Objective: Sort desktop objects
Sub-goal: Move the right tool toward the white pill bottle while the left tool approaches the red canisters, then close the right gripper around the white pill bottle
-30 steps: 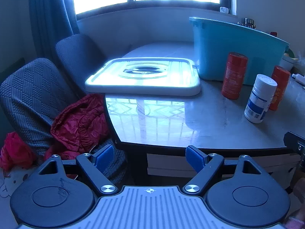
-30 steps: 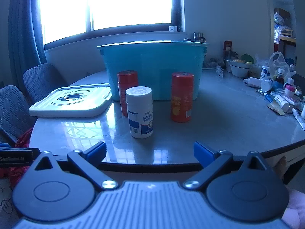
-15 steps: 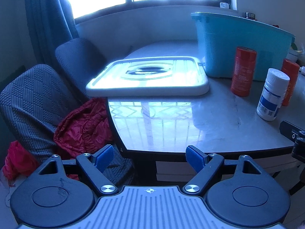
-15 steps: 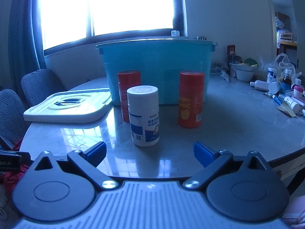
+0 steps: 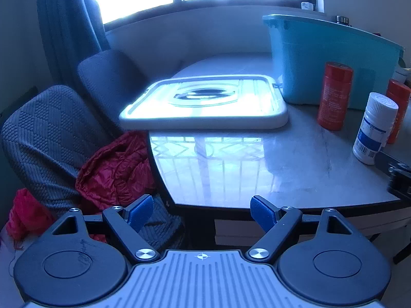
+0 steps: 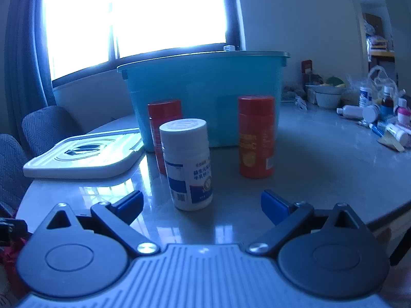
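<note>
Jaws of both grippers, left [image 5: 201,209] and right [image 6: 201,204], hang open and empty. Right gripper has closed in on the white bottle [image 6: 187,167], upright near the tabletop's [image 6: 321,169] front edge, before the blue bin [image 6: 205,95].

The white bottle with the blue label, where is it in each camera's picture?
Left wrist view: the white bottle stands at the far right edge, in front of an orange bottle.
Right wrist view: the white bottle stands in the middle, just ahead of the open right gripper.
Shared landmark: the teal bin stands behind it in both.
</note>
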`<state>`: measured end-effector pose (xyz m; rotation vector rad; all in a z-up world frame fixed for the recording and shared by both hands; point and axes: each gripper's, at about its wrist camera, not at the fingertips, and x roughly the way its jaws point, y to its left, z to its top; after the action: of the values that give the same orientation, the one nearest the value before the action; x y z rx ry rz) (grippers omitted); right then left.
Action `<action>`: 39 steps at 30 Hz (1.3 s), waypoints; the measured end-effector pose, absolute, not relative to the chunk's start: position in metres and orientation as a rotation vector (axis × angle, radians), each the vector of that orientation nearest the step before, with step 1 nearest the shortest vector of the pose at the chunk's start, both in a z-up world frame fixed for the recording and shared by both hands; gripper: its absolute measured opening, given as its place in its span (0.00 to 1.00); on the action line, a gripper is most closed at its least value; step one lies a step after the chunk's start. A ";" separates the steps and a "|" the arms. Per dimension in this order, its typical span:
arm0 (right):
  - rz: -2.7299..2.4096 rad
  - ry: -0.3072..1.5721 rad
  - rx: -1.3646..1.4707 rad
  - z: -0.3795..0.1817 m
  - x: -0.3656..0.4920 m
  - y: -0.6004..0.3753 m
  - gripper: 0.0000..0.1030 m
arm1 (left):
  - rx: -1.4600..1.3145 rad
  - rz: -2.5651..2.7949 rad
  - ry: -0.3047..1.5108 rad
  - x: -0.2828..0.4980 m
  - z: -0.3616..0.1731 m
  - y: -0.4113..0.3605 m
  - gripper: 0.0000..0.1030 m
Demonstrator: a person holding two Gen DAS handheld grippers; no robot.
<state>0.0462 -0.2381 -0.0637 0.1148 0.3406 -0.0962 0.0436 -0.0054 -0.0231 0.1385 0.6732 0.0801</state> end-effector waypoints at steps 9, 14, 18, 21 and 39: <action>-0.087 0.351 0.099 -0.064 0.072 -0.237 0.95 | 0.129 0.090 0.695 0.058 -0.020 -0.005 0.82; -0.088 0.365 0.107 -0.064 0.087 -0.237 0.95 | 0.132 0.080 0.701 0.064 -0.019 -0.006 0.82; -0.085 0.380 0.108 -0.066 0.099 -0.235 0.95 | 0.158 0.071 0.700 0.072 -0.017 -0.008 0.82; -0.086 0.390 0.105 -0.067 0.109 -0.234 0.95 | 0.155 0.072 0.709 0.081 -0.017 -0.006 0.82; -0.073 0.432 0.095 -0.070 0.133 -0.229 0.47 | 0.148 0.068 0.723 0.098 -0.017 0.003 0.82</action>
<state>0.1327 -0.2286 -0.0702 0.0953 0.4319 -0.0735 0.0985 0.0033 -0.0174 0.1479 0.7230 0.0680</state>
